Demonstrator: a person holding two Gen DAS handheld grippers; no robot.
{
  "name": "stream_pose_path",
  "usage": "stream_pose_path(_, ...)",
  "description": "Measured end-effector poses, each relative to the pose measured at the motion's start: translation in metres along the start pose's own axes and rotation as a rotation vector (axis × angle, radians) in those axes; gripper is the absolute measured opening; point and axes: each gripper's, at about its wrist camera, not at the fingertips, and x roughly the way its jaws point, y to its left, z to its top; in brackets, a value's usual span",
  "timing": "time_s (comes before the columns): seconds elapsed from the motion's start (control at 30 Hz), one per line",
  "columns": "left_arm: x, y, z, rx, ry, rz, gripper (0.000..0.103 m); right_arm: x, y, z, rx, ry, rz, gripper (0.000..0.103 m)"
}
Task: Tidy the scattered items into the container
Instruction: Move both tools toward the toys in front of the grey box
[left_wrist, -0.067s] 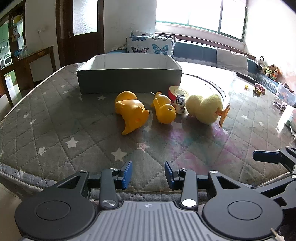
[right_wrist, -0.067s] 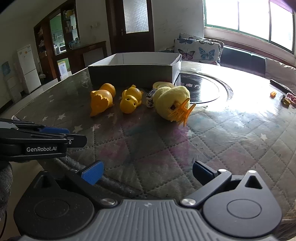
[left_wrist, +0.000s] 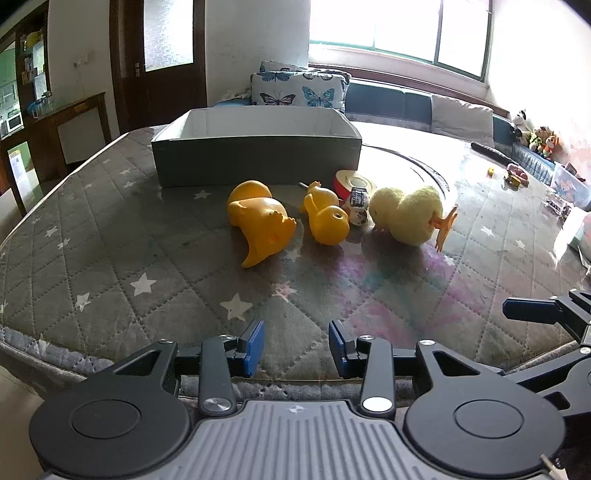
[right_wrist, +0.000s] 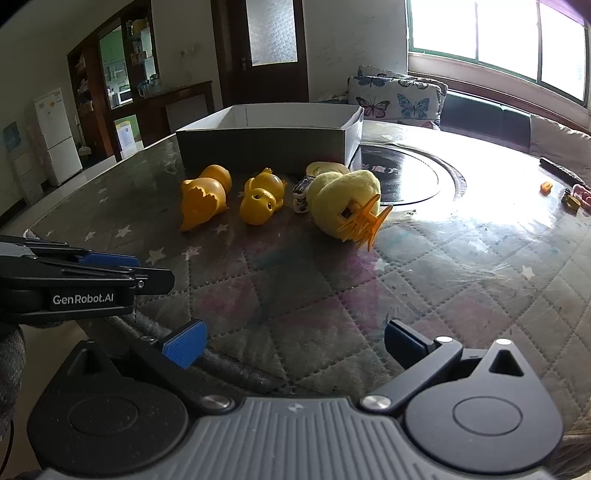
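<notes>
Both grippers hang at the near edge of the surface with nothing between their blue-padded fingers: the left gripper has its fingers parted by a modest gap, while the right gripper has its fingers spread wide, which would suit a bulky toy. Well ahead of both sets of fingers the scattered items lie in a loose row: a large orange-yellow plastic duck tipped on its side, a smaller yellow rubber duck also toppled, a small printed egg-shaped trinket touching it, a red-rimmed roll of tape behind, and a fluffy pale-yellow plush duck with orange feet, farthest to the right. Just beyond the row stands the grey open cardboard box; its floor is hidden behind the near wall, so what it holds cannot be told. The row sits close to that wall, which I judge keeps any carry short. The surface is a grey quilted cover with white stars under a clear glossy sheet that glares in the window light. Butterfly-print cushions, a dark wooden door and a white fridge fill the room behind.
</notes>
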Motion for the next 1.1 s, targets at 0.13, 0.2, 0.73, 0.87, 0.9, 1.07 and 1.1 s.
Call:
stream_pose_path(0.13, 0.002, 0.0, -0.001, 0.005, 0.012, 0.004, 0.041, -0.002, 0.0, 0.001, 0.003, 0.006, -0.001, 0.103)
stream_pose_path(0.2, 0.003, -0.002, -0.001, 0.015, 0.005, 0.011, 0.041, -0.002, 0.001, -0.001, 0.006, 0.006, -0.002, 0.103)
stream_pose_path(0.73, 0.002, -0.002, 0.0, 0.02, 0.018, 0.003, 0.041, 0.003, 0.002, -0.001, 0.006, 0.02, 0.003, 0.103)
stream_pose_path(0.87, 0.004, -0.003, 0.001, 0.022, 0.022, 0.003, 0.041, 0.004, 0.001, 0.0, 0.002, 0.026, 0.005, 0.103)
stream_pose_path(0.9, 0.004, -0.003, 0.002, 0.023, 0.022, 0.003, 0.041, 0.004, 0.001, 0.0, 0.002, 0.027, 0.007, 0.103)
stream_pose_path(1.07, 0.006, -0.003, 0.003, 0.027, 0.028, 0.002, 0.041, 0.007, 0.0, 0.001, 0.004, 0.036, 0.009, 0.103)
stream_pose_path(1.1, 0.006, -0.004, 0.003, 0.028, 0.029, 0.003, 0.041, 0.007, 0.0, 0.001, 0.004, 0.038, 0.009, 0.103)
